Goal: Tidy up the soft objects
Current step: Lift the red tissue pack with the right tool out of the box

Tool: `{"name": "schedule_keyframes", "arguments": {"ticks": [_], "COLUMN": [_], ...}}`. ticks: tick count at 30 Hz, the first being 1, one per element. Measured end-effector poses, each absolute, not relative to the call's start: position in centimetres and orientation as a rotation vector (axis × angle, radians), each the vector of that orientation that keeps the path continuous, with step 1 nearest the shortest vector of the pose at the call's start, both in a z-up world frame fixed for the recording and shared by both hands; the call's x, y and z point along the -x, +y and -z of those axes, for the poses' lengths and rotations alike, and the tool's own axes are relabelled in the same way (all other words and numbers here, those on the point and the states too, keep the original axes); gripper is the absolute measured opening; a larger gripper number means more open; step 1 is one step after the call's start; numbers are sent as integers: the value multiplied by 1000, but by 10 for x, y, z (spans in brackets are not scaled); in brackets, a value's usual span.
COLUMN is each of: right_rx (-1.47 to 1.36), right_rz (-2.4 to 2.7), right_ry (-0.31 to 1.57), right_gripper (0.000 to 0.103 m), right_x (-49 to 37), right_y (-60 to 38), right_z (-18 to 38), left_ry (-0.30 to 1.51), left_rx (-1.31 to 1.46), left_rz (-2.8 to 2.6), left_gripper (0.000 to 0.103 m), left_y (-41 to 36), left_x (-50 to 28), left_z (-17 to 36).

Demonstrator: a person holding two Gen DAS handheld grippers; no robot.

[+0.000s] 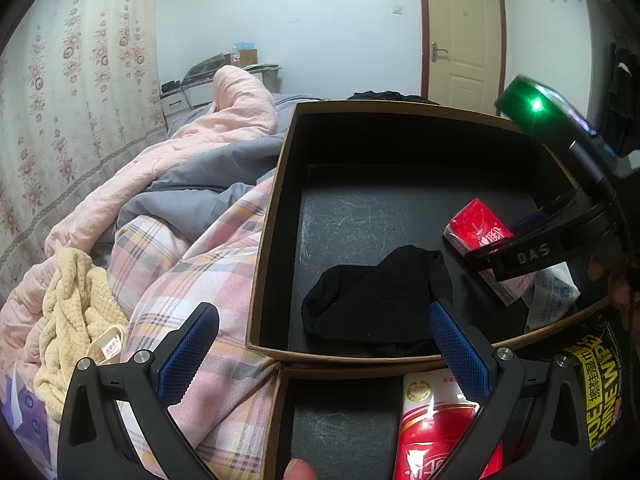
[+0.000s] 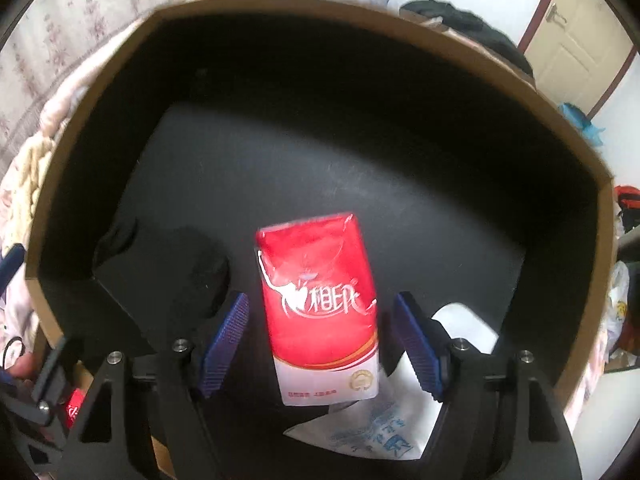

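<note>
A black-lined cardboard box [image 1: 272, 216] sits on the bed. Inside it lie a black sock [image 1: 372, 296], a red tissue pack [image 1: 476, 232] and a white wipe packet [image 1: 552, 292]. My right gripper [image 2: 320, 300] points down into the box [image 2: 460, 36] and is open. The red tissue pack [image 2: 316, 264] lies between its blue pads with a gap on each side, partly on the white packet [image 2: 372, 420]. The sock [image 2: 168, 264] is to its left. My left gripper [image 1: 324, 344] is open and empty, straddling the box's near-left corner.
A second box [image 1: 280, 420] sits nearer, holding another red tissue pack [image 1: 436, 432]. A yellow towel [image 1: 76, 312] lies on the plaid bedding [image 1: 208, 280] at left, beside pink and grey quilts. A yellow-and-black packet [image 1: 600, 392] is at right.
</note>
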State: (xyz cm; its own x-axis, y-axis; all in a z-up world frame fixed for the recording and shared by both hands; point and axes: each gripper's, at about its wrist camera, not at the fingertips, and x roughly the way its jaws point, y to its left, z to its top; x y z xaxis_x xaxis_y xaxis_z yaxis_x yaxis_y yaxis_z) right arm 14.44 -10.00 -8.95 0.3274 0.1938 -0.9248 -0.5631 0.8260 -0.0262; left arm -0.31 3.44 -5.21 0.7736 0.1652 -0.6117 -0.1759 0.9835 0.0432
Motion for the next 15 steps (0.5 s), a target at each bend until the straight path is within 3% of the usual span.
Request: {"name": "schedule_keyframes", "arguments": {"ticks": [1,2,15], "right_rx": [375,370,99], "right_rz": [-506,-504,-514], "right_ry": [1143,1140,931], "right_gripper": [52,49,46], "right_x": [-143,-143,-125], "right_y": [-104,-106,-181], "right_z": [91,92,33], "left_ry": [661,661,661], "left_rx": [17,17,19], "left_rz": [-185,-185,-184], "left_gripper": [103,103,103], "left_y": [34,34,34], "left_x": [3,3,4], "left_z": [52,52,52]}}
